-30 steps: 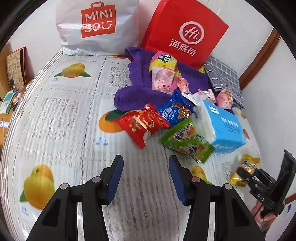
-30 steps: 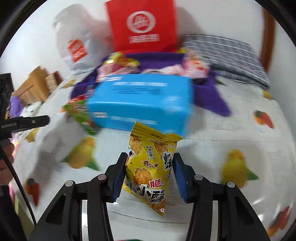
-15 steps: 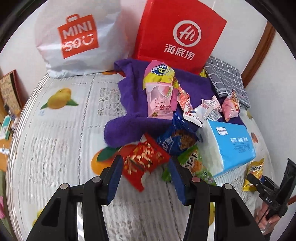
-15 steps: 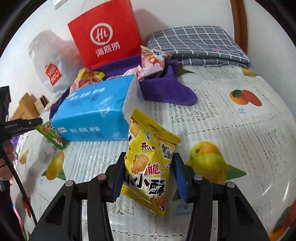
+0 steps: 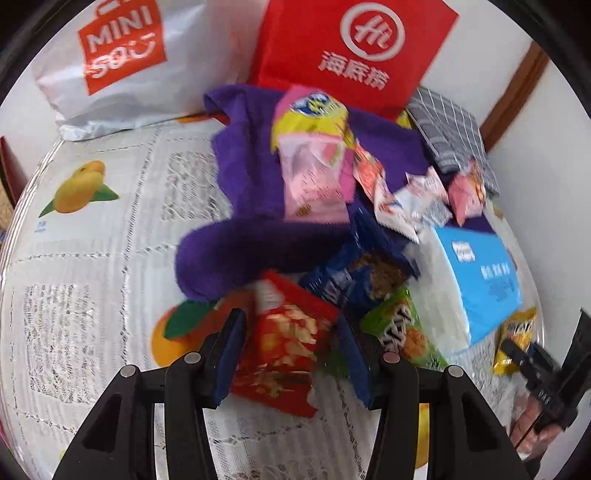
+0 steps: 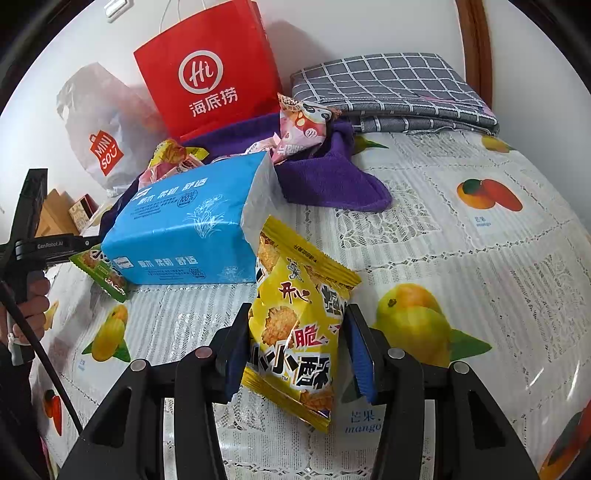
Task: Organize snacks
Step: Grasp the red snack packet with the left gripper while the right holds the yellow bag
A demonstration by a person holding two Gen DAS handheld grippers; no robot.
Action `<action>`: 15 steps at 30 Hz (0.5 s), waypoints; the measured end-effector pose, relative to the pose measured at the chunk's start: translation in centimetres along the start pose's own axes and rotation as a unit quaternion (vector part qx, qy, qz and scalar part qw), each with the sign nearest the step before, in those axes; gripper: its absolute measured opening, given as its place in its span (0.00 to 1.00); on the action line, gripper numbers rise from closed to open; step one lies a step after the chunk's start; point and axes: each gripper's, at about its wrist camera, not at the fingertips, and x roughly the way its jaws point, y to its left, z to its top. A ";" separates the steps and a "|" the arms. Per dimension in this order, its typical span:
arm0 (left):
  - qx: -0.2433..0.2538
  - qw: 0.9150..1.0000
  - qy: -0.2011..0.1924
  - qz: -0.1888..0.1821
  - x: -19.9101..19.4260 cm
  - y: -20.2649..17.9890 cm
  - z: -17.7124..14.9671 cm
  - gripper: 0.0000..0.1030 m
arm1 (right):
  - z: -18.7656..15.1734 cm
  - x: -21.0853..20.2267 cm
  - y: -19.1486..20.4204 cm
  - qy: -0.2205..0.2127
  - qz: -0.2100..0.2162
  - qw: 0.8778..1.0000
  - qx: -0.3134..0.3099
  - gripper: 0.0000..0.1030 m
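White wall (image 6: 369, 29), brown wooden trim (image 6: 476, 44), fruit-print lace tablecloth (image 6: 480, 258), even daylight

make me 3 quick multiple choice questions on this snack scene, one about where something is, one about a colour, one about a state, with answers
1. Where does the blue tissue pack lie?
A. inside the red paper bag
B. on the tablecloth, just behind the yellow snack packet
C. on the checked grey cloth

2. What colour is the towel under the pile of snacks?
A. purple
B. green
C. white

3. How does the right gripper stand to the yellow snack packet?
A. far off to one side of it
B. lying flat on top of it
C. its two blue pads sit either side of it, closed on it

Answers:
1 B, the pack rests on the fruit-print tablecloth right behind the packet.
2 A, purple fabric shows below the red paper bag.
3 C, the packet fills the gap between the pads.
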 end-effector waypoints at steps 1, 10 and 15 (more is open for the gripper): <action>0.008 1.000 -0.003 0.008 0.0 -0.3 -0.1 0.47 | 0.0 0.0 0.0 0.000 0.000 1.000 0.000 0.47; 0.059 0.995 -0.017 0.083 0.3 -2.1 -1.3 0.43 | 0.0 0.0 0.0 0.000 0.001 1.000 0.001 0.47; 0.072 0.991 -0.021 0.110 -0.5 -2.6 -2.7 0.39 | 0.0 0.1 -0.1 0.000 0.001 1.000 0.000 0.47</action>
